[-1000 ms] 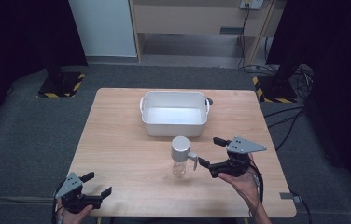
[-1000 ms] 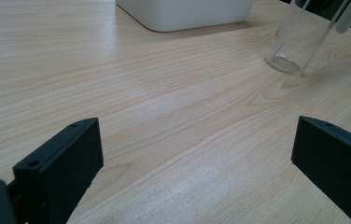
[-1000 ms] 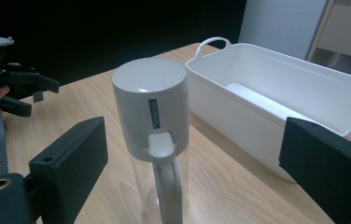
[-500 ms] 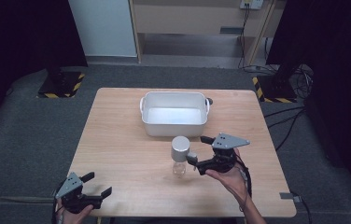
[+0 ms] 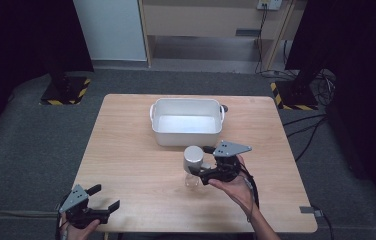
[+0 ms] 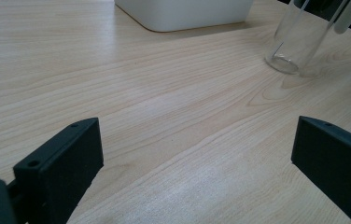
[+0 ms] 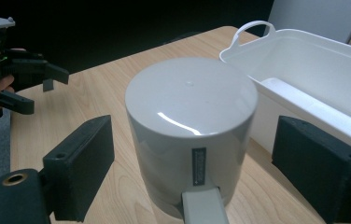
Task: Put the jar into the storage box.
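Left tongs low at the lower left of the high view, at the near edge of the worktop, held in a hand; jaws spread wide, nothing between them, only bare wood grain in the gap in the left gripper view. Well apart from everything else on the worktop.

Jar just right of centre in the high view: clear glass body, grey cylindrical lid on top, standing upright on the worktop, just in front of the white tub and apart from it. Glass base of the jar at the upper right of the left gripper view.

Right tongs immediately right of the jar in the high view, grey three-cornered plate on top, carried in a hand coming up from the lower edge. Jaws have just been closing, now about half open, one on each side of the grey lid in the right gripper view, a visible gap left on both sides, pads not pressing. Nothing gripped.

White tub at the upper right of the right gripper view, handle towards the camera.
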Tool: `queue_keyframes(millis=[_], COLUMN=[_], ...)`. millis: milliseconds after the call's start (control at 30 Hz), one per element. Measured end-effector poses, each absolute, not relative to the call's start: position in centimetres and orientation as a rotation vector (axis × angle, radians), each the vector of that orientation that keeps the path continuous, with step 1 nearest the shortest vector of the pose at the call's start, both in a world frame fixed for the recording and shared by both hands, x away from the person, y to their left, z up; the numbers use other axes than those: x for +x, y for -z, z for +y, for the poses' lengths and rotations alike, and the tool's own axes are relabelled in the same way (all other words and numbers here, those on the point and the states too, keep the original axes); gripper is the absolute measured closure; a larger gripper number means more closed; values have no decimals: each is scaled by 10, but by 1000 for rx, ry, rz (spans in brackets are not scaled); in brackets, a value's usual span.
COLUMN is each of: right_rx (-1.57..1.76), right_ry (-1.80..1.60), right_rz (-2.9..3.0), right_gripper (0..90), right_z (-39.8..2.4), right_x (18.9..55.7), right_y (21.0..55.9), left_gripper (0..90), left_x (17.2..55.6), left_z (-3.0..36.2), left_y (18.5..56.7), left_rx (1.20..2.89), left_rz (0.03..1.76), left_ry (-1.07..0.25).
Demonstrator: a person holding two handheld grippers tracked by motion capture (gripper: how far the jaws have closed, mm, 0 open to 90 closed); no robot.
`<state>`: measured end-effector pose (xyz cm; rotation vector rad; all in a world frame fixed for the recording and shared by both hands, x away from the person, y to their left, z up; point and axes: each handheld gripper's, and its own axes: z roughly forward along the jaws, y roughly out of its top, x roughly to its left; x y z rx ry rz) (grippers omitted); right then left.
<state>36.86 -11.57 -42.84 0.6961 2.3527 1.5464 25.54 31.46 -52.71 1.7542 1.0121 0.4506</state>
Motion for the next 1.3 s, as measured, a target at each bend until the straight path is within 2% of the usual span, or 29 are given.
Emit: queue_keyframes(millis=[267,467,1300], right_rx=[688,687,658], right_ry=[-1533,-1506,-1451], right_rz=[2383,2395,2378], right_gripper=[190,302,317], right_z=[-106,-104,-102], right_x=[372,376,379], right_y=[434,439,425], left_gripper=[9,9,9], left_x=[255,255,255], left_z=[314,315,316], left_y=[527,527,527], left_rx=[1756,1753,1751], left_rz=[1009,1010,1012], left_ry=[-450,-451,-451])
